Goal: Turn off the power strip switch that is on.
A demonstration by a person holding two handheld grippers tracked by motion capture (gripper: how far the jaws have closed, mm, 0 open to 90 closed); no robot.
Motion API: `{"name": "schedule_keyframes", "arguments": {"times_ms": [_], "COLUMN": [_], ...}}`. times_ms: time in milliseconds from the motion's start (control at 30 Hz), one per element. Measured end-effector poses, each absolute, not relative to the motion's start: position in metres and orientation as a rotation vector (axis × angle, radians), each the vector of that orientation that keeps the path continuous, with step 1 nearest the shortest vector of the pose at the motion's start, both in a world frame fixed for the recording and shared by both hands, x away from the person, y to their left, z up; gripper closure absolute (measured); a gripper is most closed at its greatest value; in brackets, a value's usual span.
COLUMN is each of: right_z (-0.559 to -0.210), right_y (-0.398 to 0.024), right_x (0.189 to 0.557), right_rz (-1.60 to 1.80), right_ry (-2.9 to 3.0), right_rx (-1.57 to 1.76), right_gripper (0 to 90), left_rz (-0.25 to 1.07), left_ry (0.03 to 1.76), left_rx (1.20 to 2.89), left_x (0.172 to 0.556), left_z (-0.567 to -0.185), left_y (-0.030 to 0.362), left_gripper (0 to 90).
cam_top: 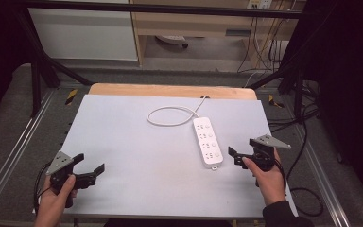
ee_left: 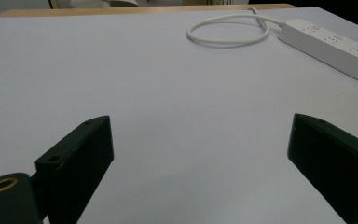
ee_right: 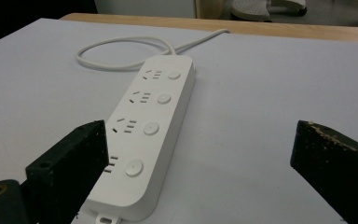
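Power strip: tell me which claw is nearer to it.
Right. The right claw sits open just beside the near end of the power strip; the left claw, also open, is far across the table at its near-left corner.

The tabletop [cam_top: 137,142] is a plain pale grey sheet with a light wood strip along its far edge. Just ahead of the right tongs [ee_right: 200,154] lies a white power strip [ee_right: 144,126], its sockets marked by small dark slots and round white buttons; its looped cable [cam_top: 170,116] beyond is white too. Both the right and left tongs [ee_left: 200,158] have matt black jaws, each topped by a grey triangular plate [cam_top: 60,161]
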State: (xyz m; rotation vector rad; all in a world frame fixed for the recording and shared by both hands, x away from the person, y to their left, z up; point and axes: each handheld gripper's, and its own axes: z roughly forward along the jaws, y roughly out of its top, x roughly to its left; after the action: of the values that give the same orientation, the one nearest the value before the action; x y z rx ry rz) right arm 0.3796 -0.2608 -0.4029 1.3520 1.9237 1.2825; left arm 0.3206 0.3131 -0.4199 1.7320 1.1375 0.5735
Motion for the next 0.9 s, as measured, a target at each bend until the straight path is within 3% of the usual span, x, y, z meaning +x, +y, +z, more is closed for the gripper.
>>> {"name": "schedule_keyframes", "arguments": {"times_ms": [500,667,900], "right_z": [-0.386,-0.382,-0.382], "right_y": [-0.249,-0.247,-0.245], "right_x": [0.411,0.418,0.427], "right_rz": [1.289,1.302,1.327], "right_ry": [1.913,1.912,1.894], "right_rx": [1.330,1.320,1.333], "right_gripper": [6.7,14.5,14.8], "left_rz": [0.573,0.573,0.563], "left_ry": [1.157,1.153,1.164], "left_rx": [1.733,1.740,1.746], "left_x": [0.321,0.321,0.322], "left_z": [-0.421,-0.421,-0.422], "left_y": [0.313,0.313,0.313], "left_gripper": [5.9,5.9,5.9]}}
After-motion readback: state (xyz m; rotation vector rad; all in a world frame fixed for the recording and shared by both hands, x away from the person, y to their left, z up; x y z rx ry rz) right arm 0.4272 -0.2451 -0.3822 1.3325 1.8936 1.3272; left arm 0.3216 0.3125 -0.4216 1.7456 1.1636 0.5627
